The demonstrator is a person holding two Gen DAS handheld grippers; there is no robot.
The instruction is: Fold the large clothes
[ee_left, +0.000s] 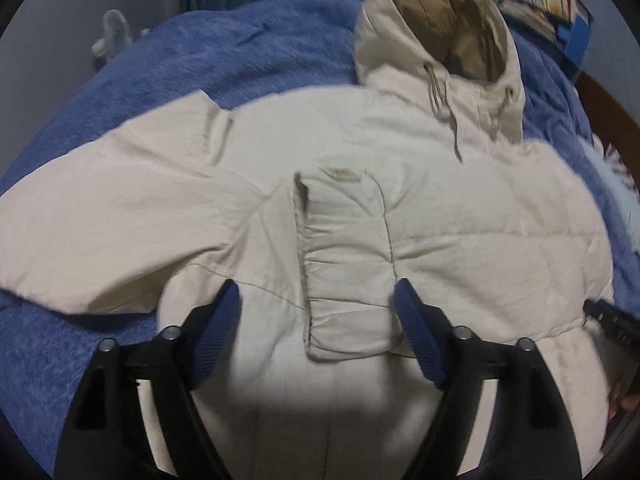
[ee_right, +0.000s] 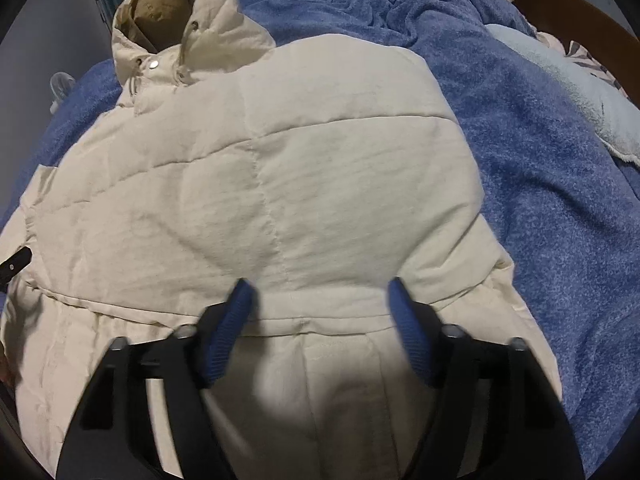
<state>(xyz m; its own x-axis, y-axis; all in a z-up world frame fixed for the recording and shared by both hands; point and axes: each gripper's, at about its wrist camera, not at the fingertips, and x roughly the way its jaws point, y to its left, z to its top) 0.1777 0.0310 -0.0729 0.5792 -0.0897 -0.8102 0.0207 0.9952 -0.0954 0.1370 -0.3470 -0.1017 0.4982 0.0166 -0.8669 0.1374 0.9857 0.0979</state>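
Both jaws apart, nothing held: left gripper [ee_left: 316, 292] and right gripper [ee_right: 320, 290] over jacket [ee_left: 360, 220] hem; hood [ee_left: 440, 32] at frame top, long axis running away.

Cream hooded puffer jacket [ee_left: 320, 208] — spread flat, hood open.

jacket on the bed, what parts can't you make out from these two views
- Hem of the jacket: both wrist views, cut off by the bottom edge and hidden behind the left gripper and right gripper.
- Left sleeve end: left wrist view, cut off by the frame edge.
- Hood lining: right wrist view, shadowed.
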